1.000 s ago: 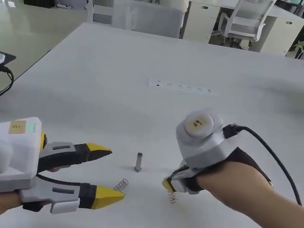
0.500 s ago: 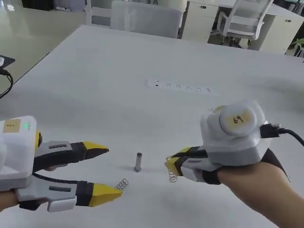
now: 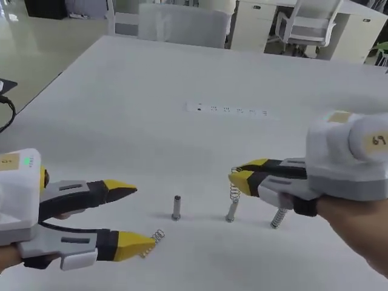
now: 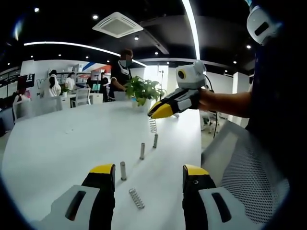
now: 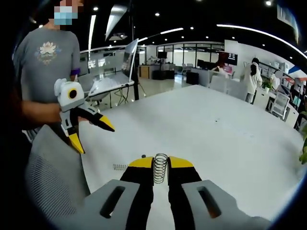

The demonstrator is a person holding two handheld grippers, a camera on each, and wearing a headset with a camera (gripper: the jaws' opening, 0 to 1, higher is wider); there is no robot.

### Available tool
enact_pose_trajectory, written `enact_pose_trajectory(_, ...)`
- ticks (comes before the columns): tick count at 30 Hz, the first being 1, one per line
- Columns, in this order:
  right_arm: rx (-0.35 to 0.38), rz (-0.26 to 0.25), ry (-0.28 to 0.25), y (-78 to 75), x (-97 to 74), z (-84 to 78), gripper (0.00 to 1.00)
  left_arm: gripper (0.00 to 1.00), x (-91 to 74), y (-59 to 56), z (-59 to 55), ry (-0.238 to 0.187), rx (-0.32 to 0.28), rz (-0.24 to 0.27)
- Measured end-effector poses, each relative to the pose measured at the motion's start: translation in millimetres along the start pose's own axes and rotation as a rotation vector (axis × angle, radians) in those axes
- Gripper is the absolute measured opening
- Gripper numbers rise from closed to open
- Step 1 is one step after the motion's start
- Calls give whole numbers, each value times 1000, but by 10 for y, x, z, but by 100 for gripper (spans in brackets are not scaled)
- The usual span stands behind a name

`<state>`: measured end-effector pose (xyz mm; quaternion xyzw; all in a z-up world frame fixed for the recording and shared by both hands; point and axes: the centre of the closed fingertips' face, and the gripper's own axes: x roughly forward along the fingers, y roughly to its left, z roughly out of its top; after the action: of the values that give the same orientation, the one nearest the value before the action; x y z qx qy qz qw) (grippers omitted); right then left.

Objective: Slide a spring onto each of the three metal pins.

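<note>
One pin, under the right gripper and behind its jaw tips, looks already sleeved in a spring, though the coils are too small to be sure. Those jaws are clenched on a second spring, which hangs below their tips over the middle pin. Whether the two touch is unclear. The left gripper is released, with a loose spring on the desk by its lower jaw tip. The bare pin stands just ahead.

Fig. Bright, even overhead light is cast on the white table; soft, faint shadows are thrown. Glare is produced by ceiling light strips, and edges are curved by fisheye distortion in both gripper views.
</note>
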<state>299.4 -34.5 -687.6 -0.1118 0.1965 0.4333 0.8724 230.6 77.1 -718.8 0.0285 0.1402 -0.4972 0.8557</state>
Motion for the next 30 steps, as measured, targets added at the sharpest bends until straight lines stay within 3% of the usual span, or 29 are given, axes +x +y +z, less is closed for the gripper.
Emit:
enact_pose_trajectory(8, -49, 1, -119, -125, -174, 94, 7, 52, -5, 7, -1, 5, -1, 8)
enact_pose_trajectory(13, -51, -19, -140, -233, -184, 5, 7, 52, -10, 11, 0, 4, -3, 14)
enact_pose_trajectory(22, -139, 39, -158, -143, 37, -171, 7, 51, -14, 24, -28, 9, -10, 20)
enact_pose_trajectory(30, -77, 57, -163, -245, 201, -346, 7, 51, -26, 44, -42, 11, -17, 25)
